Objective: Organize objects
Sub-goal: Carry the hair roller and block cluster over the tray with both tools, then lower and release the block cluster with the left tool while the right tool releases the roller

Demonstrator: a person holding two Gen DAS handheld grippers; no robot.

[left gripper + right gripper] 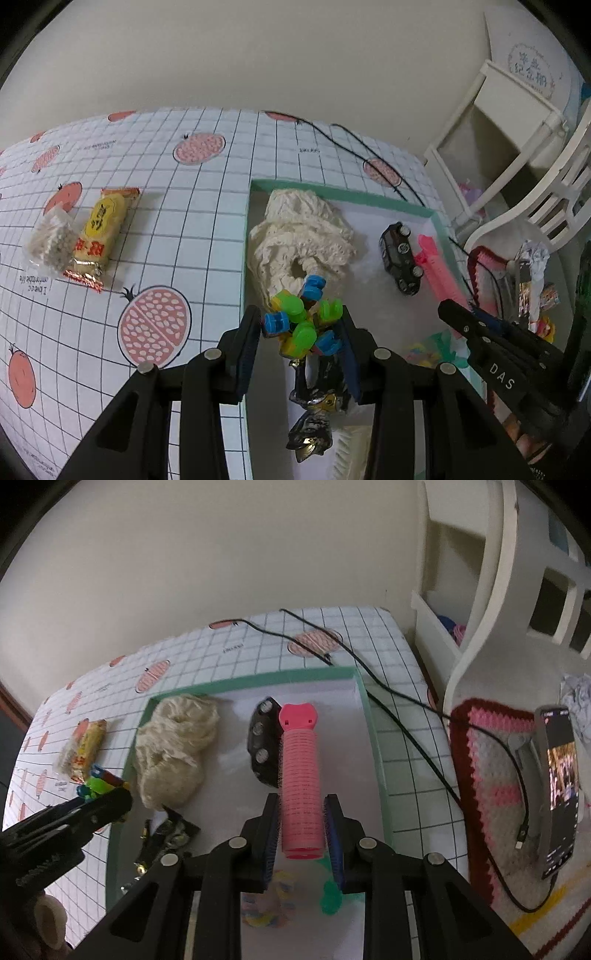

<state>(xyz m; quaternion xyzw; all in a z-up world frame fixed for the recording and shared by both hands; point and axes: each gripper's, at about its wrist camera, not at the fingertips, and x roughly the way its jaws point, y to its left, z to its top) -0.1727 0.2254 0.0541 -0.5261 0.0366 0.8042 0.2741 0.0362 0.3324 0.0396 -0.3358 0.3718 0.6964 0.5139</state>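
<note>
Your left gripper [301,328] pinches block cluster [301,321] over tray [347,197] near-left edge. Right gripper [301,834] straddles pink roller [299,790], contact unclear. Risk: loose blocks shed, roller rolls into toy car [264,746].

Table [207,229] carried white grid cloth printed with pink fruit. Directly on cloth: green-rimmed tray [351,197] at right; yellow snack pack [98,236] and clear bag of grain [51,240] touching each other at left, well apart from tray; black cable [399,698] running across far right corner, just beside tray rim.
</note>
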